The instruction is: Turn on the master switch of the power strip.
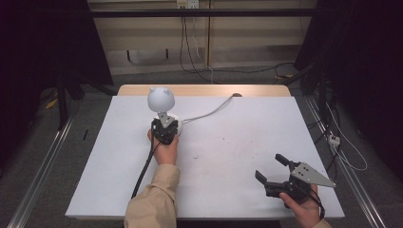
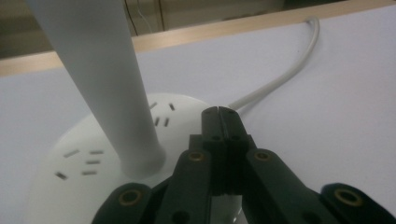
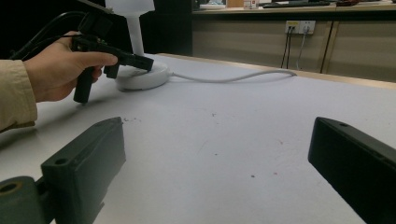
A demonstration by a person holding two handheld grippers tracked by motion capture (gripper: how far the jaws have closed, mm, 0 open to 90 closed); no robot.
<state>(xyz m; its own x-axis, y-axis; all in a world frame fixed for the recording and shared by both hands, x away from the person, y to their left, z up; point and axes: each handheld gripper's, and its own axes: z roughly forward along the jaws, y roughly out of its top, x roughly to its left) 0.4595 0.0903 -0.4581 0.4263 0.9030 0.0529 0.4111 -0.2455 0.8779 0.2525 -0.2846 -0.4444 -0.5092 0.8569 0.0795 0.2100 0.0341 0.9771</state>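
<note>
A white desk lamp stands at the back left of the table, with a round head, a slim stem and a flat round base. My left gripper is shut with nothing between its jaws. Its tips lie over the top of the base, just right of the stem; I cannot tell whether they touch it. In the right gripper view, the left gripper reaches onto the lamp base from the left. My right gripper is open and holds nothing near the table's front right.
The lamp's white cord runs from the base to the back edge of the white tabletop and drops off there. A black cable trails from the left gripper toward the front edge. Dark curtains flank the table.
</note>
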